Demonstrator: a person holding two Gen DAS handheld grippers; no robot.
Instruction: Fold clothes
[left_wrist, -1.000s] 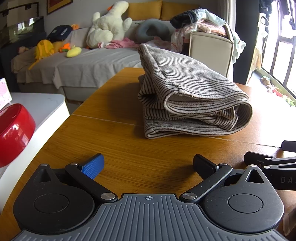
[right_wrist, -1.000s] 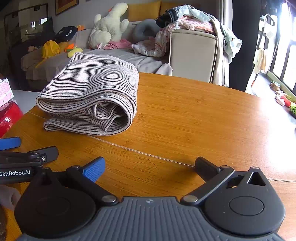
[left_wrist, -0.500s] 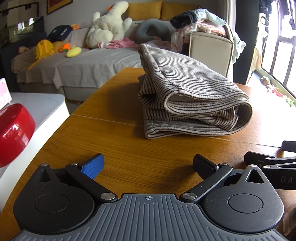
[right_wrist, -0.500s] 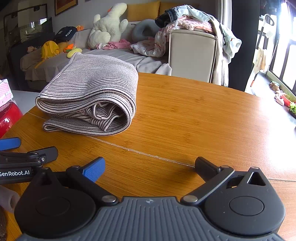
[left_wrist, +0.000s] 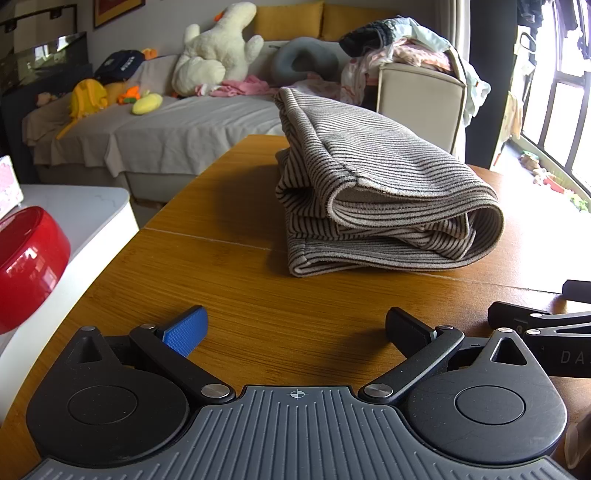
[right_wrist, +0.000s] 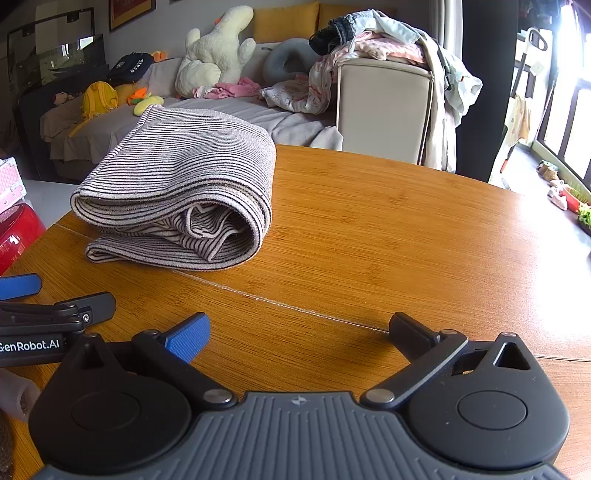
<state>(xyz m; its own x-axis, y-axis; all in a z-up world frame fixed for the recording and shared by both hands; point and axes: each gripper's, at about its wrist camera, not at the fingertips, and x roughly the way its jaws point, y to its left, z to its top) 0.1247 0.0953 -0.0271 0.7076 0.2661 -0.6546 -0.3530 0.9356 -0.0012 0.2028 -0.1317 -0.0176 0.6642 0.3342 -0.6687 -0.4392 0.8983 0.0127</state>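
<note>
1. The red bowl (left_wrist: 26, 266) is cut off by the left wrist view's left edge; only a sliver shows in the right wrist view.
2. The right gripper (left_wrist: 532, 314) runs off that view's right edge.
3. The folded striped garment (right_wrist: 177, 195) hides its inner layers.
4. The pink box (right_wrist: 11, 181) is cropped at the left.

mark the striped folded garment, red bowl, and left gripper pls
Striped grey folded garment (left_wrist: 388, 173), left wrist view, top layer.
Glossy red bowl (left_wrist: 26, 266), left wrist view, outer wall.
Left gripper (left_wrist: 295, 326), left wrist view, midway between its open fingertips.
</note>
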